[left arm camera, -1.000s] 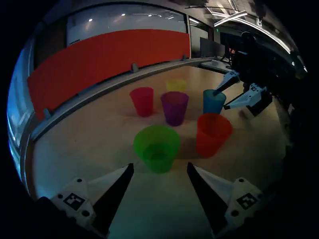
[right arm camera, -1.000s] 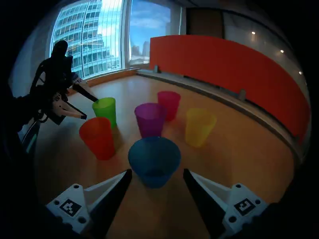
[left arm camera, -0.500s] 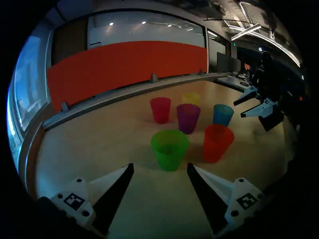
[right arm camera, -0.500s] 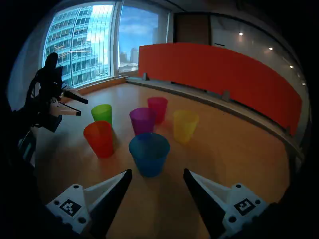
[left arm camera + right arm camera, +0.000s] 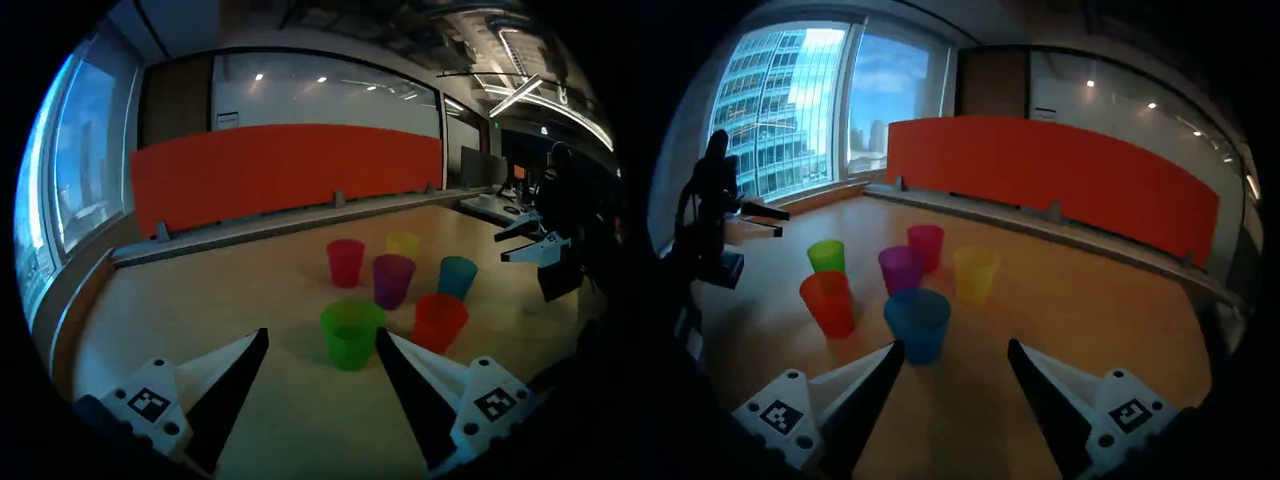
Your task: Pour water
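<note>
Left gripper view. A window (image 5: 76,192) is seen at far left, and an orange panel (image 5: 280,172) is seen along the back of the counter (image 5: 200,304). The left gripper (image 5: 320,340) is held wide open above the counter, with nothing between its fingers. Six cups are grouped upright on the counter, right of centre. From left to right these are logged as:
- pink cup (image 5: 346,262), toward the back
- green cup (image 5: 352,334), nearest, just ahead of the right fingertip
- purple cup (image 5: 393,280), mid-group
- yellow cup (image 5: 402,244), farthest back
- orange cup (image 5: 439,322), near, beside the green cup
- blue cup (image 5: 457,278), behind the orange cup

At far right the right gripper (image 5: 501,248) is seen with fingers parted and empty. It is pointed toward the group and apart from it, and it is held by a person (image 5: 568,200) in shadow.

Right gripper view. The left gripper is seen at far left against the window, fingers parted and empty, apart from the cups. The cups are read left to right as green, orange, purple, blue, pink, yellow. The green and orange cups are nearly level at the left. The blue cup is nearest, just ahead of the left fingertip. The right gripper is held wide open over the counter, with nothing grasped. It cannot be told whether any cup holds water.
</note>
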A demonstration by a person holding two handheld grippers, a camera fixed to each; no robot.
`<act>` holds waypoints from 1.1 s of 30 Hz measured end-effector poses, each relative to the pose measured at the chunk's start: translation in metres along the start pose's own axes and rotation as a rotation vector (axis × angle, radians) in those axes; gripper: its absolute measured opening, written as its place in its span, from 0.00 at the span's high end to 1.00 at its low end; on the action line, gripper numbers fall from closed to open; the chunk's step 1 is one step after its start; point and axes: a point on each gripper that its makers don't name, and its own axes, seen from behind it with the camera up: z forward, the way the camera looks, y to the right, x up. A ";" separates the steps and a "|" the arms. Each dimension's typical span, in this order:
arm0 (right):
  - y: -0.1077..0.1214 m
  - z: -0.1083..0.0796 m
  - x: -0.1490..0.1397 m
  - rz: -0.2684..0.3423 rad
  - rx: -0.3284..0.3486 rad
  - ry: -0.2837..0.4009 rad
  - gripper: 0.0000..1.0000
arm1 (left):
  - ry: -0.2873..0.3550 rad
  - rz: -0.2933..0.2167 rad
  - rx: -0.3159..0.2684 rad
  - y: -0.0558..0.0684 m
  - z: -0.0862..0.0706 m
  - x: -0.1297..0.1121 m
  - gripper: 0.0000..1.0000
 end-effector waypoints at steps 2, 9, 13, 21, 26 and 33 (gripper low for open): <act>0.005 -0.005 0.007 0.006 -0.028 0.020 0.00 | 0.026 -0.011 0.014 0.000 -0.003 0.005 0.00; 0.026 -0.020 0.026 0.024 -0.149 0.100 0.00 | 0.119 -0.047 0.076 -0.006 -0.016 0.023 0.00; 0.035 -0.028 0.036 0.041 -0.213 0.146 0.00 | 0.158 -0.058 0.114 -0.007 -0.022 0.030 0.00; 0.048 -0.039 0.049 0.080 -0.308 0.240 0.00 | 0.218 -0.082 0.184 -0.006 -0.032 0.037 0.00; 0.060 -0.044 0.053 0.104 -0.378 0.286 0.00 | 0.262 -0.100 0.220 -0.007 -0.037 0.045 0.00; 0.076 -0.051 0.057 0.128 -0.476 0.340 0.00 | 0.291 -0.090 0.261 -0.012 -0.041 0.054 0.01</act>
